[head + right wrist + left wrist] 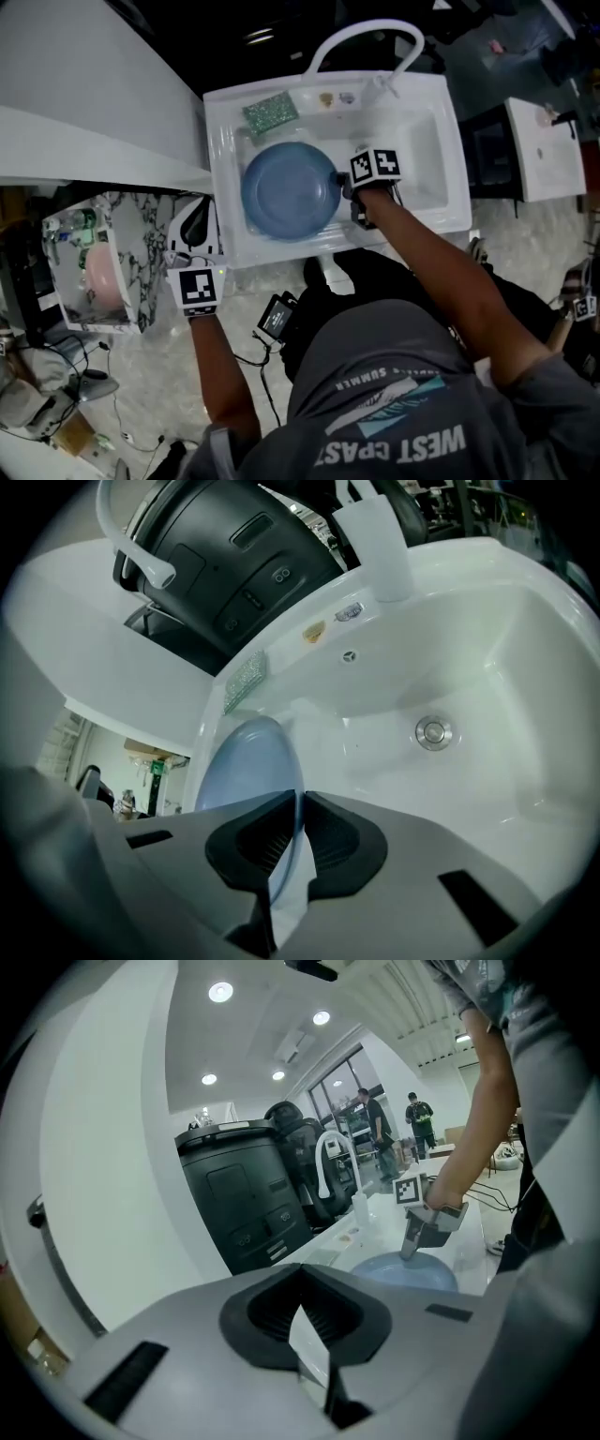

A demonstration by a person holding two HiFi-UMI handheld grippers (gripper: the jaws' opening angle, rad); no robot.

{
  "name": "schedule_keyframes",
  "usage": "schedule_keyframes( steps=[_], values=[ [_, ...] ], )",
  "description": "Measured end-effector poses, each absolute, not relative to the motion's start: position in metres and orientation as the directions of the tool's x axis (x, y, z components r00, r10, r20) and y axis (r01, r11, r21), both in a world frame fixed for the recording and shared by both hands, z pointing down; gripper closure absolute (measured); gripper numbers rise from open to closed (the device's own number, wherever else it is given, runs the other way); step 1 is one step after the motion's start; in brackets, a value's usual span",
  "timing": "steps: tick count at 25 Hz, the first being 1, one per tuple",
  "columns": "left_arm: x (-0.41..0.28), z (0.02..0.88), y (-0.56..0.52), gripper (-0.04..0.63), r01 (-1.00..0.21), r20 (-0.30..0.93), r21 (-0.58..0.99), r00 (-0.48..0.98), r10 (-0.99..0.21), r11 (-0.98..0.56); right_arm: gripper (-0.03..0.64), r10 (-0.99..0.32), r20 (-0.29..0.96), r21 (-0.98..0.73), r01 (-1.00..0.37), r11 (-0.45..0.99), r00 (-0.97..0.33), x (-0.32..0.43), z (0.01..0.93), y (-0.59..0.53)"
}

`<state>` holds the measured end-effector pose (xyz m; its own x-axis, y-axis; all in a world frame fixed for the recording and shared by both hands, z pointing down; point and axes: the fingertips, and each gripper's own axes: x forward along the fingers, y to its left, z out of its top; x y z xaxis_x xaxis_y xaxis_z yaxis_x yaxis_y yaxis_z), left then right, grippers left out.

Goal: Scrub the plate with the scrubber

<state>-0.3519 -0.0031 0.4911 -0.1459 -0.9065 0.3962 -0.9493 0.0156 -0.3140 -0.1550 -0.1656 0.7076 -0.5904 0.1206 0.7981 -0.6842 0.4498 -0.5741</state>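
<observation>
One plate (289,190) is gripped at mid-frame by the right gripper (298,803). The left gripper (302,1302) is clenched, empty. One seemingly glittery scrubber (271,112) is seen above the plate.

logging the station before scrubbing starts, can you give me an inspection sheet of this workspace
surface: white sink, faucet at the back
job's things: blue plate in the basin; green scrubber on the back ledge, untouched
clutter: marbled box left of the sink, pink item inside
grippers: right gripper shut on the blue plate's rim; left gripper shut, empty, outside the sink
cables: loose cables on the floor
surroundings: black bin behind the sink; people far off
</observation>
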Motion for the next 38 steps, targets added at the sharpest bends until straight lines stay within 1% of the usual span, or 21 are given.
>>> schedule_keyframes(
  steps=[3,7,11,15,23,27,31,35,38],
  values=[
    [-0.352,0.487,0.009,0.594,-0.949,0.389,-0.314,-0.155,-0.908,0.027,0.565,0.106,0.816,-0.543,-0.691,0.477,-0.568,-0.156,0.714,-0.166],
    [-0.355,0.484,0.024,0.594,-0.949,0.379,-0.313,-0.169,-0.91,0.046,0.563,0.12,0.812,-0.549,-0.678,0.488,-0.571,-0.156,0.721,-0.161],
    [-0.354,0.485,0.038,0.594,-0.949,0.377,-0.311,-0.173,-0.91,0.052,0.514,0.119,0.803,-0.559,-0.669,0.489,-0.584,-0.155,0.724,-0.159],
    [-0.35,0.485,0.045,0.594,-0.949,0.382,-0.312,-0.171,-0.908,0.047,0.512,0.116,0.794,-0.567,-0.661,0.491,-0.596,-0.153,0.725,-0.161],
    [-0.337,0.463,0.049,0.594,-0.947,0.344,-0.321,-0.15,-0.927,0.034,0.508,0.04,0.789,-0.547,-0.671,0.5,-0.613,-0.144,0.701,-0.167],
    [-0.326,0.44,0.043,0.594,-0.948,0.297,-0.318,-0.122,-0.947,0.022,0.508,-0.012,0.76,-0.543,-0.646,0.536,-0.649,-0.138,0.669,-0.168],
    [-0.312,0.412,0.039,0.594,-0.953,0.248,-0.302,-0.085,-0.965,0.006,0.512,-0.081,0.701,-0.542,-0.603,0.585,-0.709,-0.132,0.616,-0.17],
    [-0.295,0.382,0.04,0.594,-0.959,0.195,-0.284,-0.042,-0.98,-0.015,0.558,-0.143,0.583,-0.523,-0.503,0.688,-0.8,-0.132,0.536,-0.16],
    [-0.279,0.361,0.042,0.594,-0.963,0.151,-0.269,-0.01,-0.988,-0.031,0.572,-0.178,0.486,-0.452,-0.421,0.786,-0.856,-0.126,0.471,-0.146]
  ],
)
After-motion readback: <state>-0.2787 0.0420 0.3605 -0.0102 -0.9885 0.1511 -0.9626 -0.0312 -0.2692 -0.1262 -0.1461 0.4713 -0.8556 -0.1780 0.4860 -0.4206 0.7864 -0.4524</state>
